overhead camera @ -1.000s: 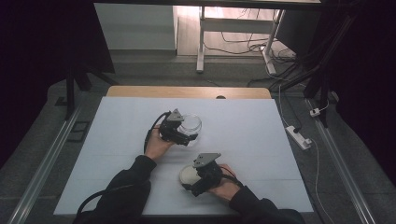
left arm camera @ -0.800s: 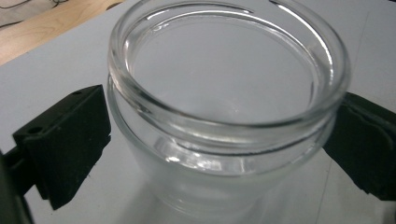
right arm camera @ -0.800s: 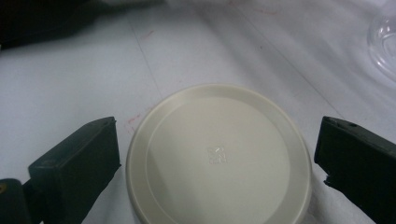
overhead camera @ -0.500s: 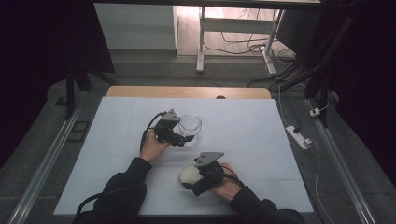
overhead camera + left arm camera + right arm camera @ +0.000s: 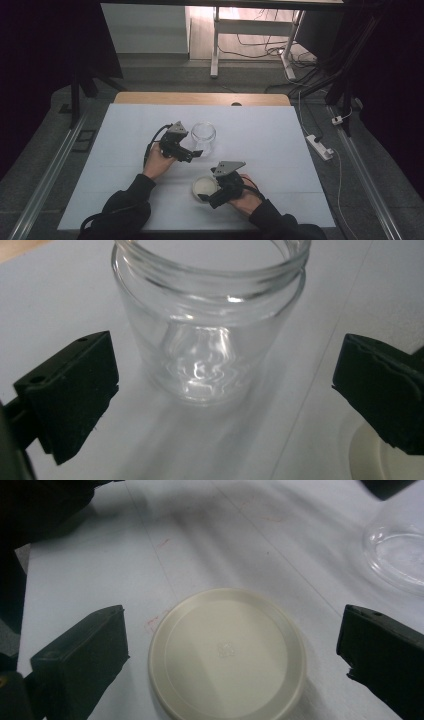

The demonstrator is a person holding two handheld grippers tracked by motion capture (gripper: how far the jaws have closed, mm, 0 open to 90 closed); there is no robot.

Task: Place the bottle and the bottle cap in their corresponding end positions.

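A clear, empty glass jar [image 5: 204, 136] [image 5: 210, 330] stands upright without a lid on the white table sheet [image 5: 280, 150]. My left gripper [image 5: 192, 152] [image 5: 225, 400] is just in front of it, open, with its jaws spread wider than the jar and touching nothing. A cream round lid [image 5: 204, 187] [image 5: 227, 655] lies flat nearer the front edge. My right gripper [image 5: 210, 197] [image 5: 232, 640] hovers over the lid, open, one jaw on each side of it and apart from it. The jar's base [image 5: 400, 555] shows at the top right of the right gripper view.
The sheet covers a wooden table whose far edge [image 5: 200, 98] shows bare. A power strip [image 5: 320, 146] lies on the floor to the right. Wide bare sheet lies left and right of both hands.
My left gripper has drawn back a little from the jar, toward the near left. The jar, the lid and my right gripper have hardly moved.
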